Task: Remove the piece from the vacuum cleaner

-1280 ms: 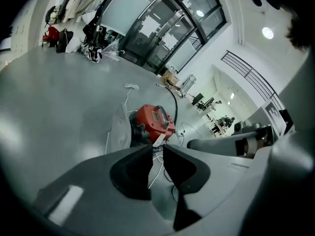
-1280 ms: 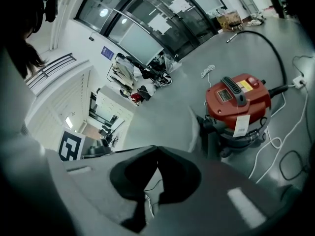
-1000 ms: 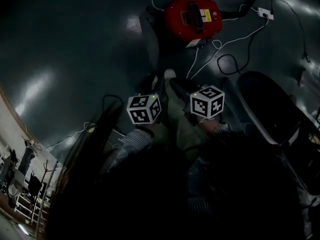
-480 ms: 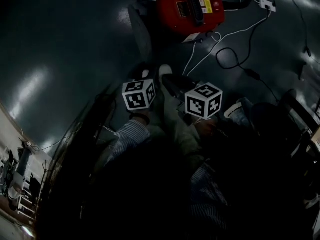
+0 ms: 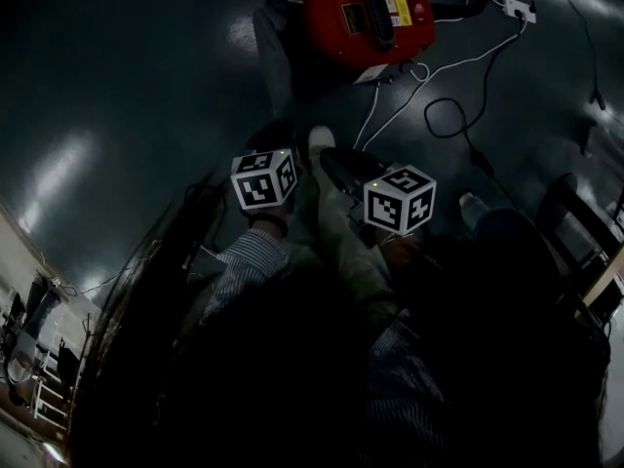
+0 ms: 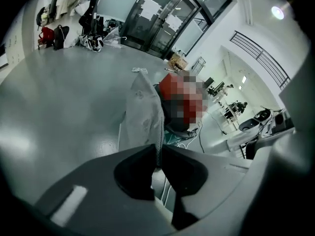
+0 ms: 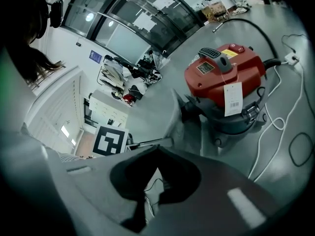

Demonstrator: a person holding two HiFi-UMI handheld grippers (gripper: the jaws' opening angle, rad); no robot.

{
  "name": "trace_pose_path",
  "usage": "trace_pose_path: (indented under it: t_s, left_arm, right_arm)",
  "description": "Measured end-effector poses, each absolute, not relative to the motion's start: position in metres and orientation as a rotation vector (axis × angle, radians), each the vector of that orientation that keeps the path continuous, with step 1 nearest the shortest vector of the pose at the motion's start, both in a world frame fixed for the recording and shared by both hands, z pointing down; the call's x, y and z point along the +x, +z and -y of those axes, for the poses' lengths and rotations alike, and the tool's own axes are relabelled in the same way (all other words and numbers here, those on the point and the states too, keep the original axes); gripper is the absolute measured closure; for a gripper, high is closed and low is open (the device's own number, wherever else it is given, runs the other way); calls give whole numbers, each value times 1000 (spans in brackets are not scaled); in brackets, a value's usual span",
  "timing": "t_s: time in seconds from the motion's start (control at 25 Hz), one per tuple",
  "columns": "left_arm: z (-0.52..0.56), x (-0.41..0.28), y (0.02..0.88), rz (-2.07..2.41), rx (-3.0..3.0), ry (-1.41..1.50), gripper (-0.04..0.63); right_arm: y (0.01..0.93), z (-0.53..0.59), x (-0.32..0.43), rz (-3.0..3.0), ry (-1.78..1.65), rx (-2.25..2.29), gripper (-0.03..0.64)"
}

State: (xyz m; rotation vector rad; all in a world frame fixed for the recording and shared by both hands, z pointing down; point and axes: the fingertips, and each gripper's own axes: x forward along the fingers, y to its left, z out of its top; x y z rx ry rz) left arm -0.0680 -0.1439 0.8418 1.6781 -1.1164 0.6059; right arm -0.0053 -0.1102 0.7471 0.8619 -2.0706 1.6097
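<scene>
Both grippers hang low and side by side over the floor, pointing at the red vacuum. The left gripper is closing, its jaws nearly together on the thin edge of the grey piece, which rises from its tips toward the vacuum. The right gripper has its jaws tip to tip at that piece, though I can't tell whether it pinches it.

place: lab-like hall | evidence: glossy grey floor; tall glass doors; distant workstations
</scene>
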Motion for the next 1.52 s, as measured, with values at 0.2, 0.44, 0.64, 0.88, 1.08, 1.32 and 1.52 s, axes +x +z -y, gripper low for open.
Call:
trace_pose_path:
  t_s: [0.2, 0.44, 0.64, 0.88, 1.08, 1.32, 1.52]
  left_arm:
    - [144, -80, 833, 1158, 1650, 611, 572]
    - [150, -95, 818, 1202, 1634, 525, 572]
    - [150, -108, 794, 1240, 1616, 486, 572]
    - [141, -105, 761, 1229, 1637, 454, 572]
    - [123, -101, 711, 1212, 1653, 427, 572]
    - [111, -96, 622, 1195, 1702, 362, 572]
    - [92, -89, 554, 1153, 1816, 373, 572]
  right_arm:
    - [736, 116, -8, 2088, 1597, 869, 615]
    - [730, 119, -12, 2102, 1588, 866, 615]
    - [722, 117, -16, 2116, 1563, 857, 615]
    - [697, 121, -21, 2143, 1514, 831, 615]
    - [661, 120, -24, 2174, 1438, 807, 615]
    - [601, 111, -26, 2201, 1388, 804, 615]
    - [542, 99, -29, 2251, 1350, 792, 615]
